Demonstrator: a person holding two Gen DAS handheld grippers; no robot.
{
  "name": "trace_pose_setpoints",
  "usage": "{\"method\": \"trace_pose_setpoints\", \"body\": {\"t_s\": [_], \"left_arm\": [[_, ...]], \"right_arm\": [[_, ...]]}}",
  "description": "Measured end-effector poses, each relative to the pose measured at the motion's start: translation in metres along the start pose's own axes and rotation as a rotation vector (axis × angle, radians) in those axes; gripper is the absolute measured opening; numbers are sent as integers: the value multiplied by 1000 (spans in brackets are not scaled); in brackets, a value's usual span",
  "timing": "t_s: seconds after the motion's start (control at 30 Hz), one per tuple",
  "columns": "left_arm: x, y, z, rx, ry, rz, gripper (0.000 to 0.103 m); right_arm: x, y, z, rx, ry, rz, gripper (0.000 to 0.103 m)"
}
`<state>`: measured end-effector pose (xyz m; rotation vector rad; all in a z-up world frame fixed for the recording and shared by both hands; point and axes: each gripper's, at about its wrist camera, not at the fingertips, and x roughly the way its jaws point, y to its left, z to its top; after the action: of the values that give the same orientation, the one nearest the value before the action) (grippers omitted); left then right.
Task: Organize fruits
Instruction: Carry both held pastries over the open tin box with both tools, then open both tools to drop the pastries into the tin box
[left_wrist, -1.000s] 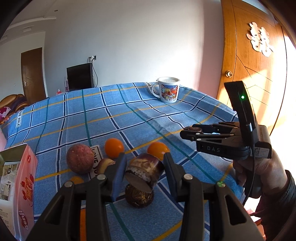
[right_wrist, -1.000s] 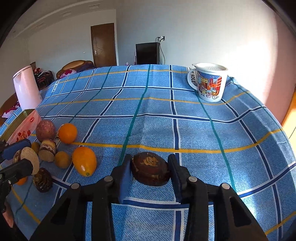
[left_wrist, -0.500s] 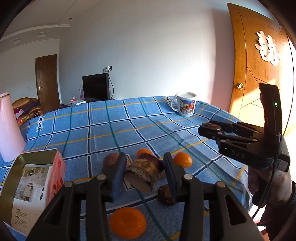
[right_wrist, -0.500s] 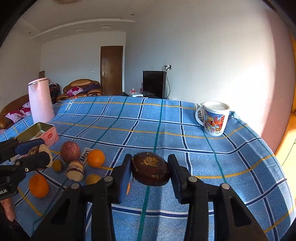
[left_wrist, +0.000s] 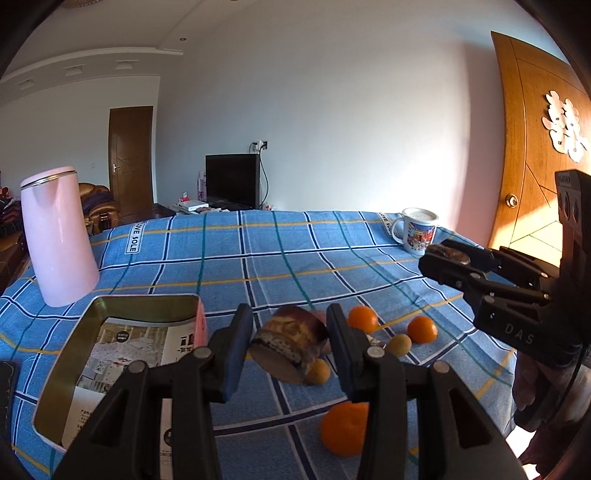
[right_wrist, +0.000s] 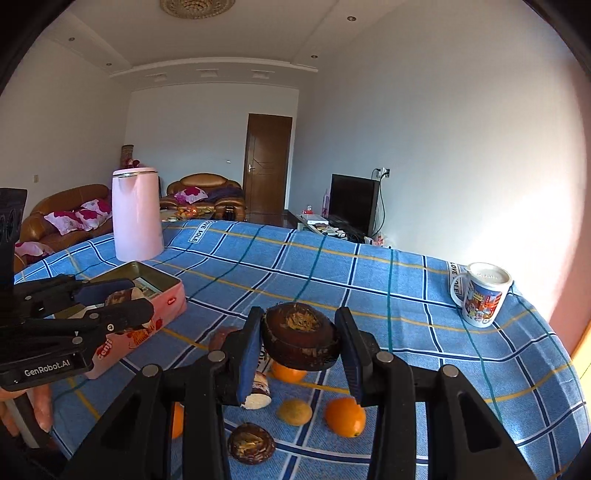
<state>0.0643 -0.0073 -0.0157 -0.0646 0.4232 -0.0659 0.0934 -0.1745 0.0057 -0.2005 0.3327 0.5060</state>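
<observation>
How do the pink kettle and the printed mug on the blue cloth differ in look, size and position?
1. The pink kettle is plain pale pink; the printed mug is white with a colourful picture.
2. The kettle looks clearly taller and tapers upward; the mug is short and straight-sided.
3. The kettle stands beside the open tin; the mug stands alone by the far corner of the tablecloth.
Both stand upright on the cloth.

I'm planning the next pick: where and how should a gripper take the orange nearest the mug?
Grip the orange across its round middle, coming from above. It sits free on the tablecloth, with the small yellowish fruit just beside it, so place the fingers on its other two sides.
</observation>
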Motion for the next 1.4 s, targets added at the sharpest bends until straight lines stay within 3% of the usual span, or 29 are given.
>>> {"method": "trace_pose_setpoints", "body": {"t_s": [0.57,0.93,1.4], "left_arm": [[-17,71,5,-76,-25,103,43],[-16,120,1,-122,6,162,43],[-8,161,-12,-187,56,210,43]], "right_arm": [[26,77,27,-113,-17,115,41],[52,131,38,-169,-8,206,41],[101,187,28,-217,104,282,41]]}}
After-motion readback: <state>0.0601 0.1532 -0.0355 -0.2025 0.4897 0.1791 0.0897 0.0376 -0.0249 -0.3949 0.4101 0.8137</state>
